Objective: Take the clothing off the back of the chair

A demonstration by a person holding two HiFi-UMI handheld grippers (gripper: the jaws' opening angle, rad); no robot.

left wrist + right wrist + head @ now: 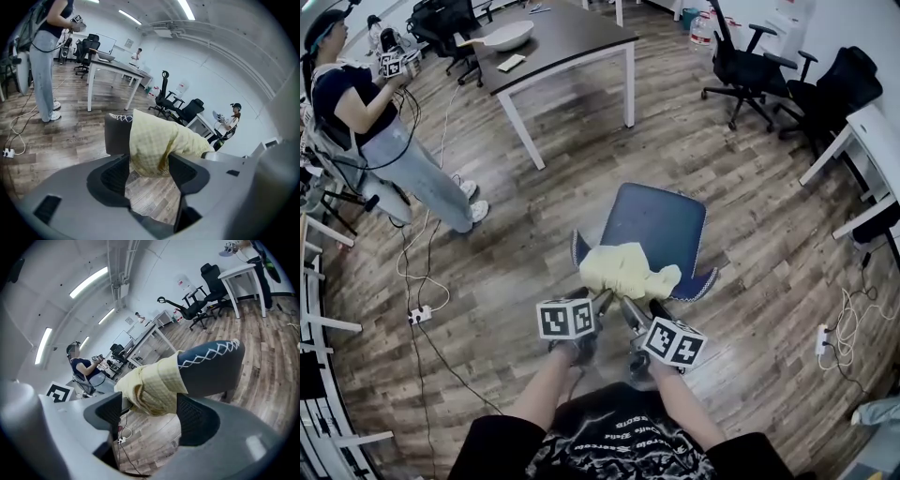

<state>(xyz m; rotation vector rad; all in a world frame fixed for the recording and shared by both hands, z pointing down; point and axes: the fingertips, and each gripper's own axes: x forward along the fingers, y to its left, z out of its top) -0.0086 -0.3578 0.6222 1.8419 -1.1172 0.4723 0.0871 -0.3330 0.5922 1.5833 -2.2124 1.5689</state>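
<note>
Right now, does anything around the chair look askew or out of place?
Only the yellow garment: it sits crumpled in a bunch on the chair back, not draped flat, leaving that right end bare.

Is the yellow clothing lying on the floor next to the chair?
No, the yellow clothing is draped over the top edge of the back of the chair.
</note>
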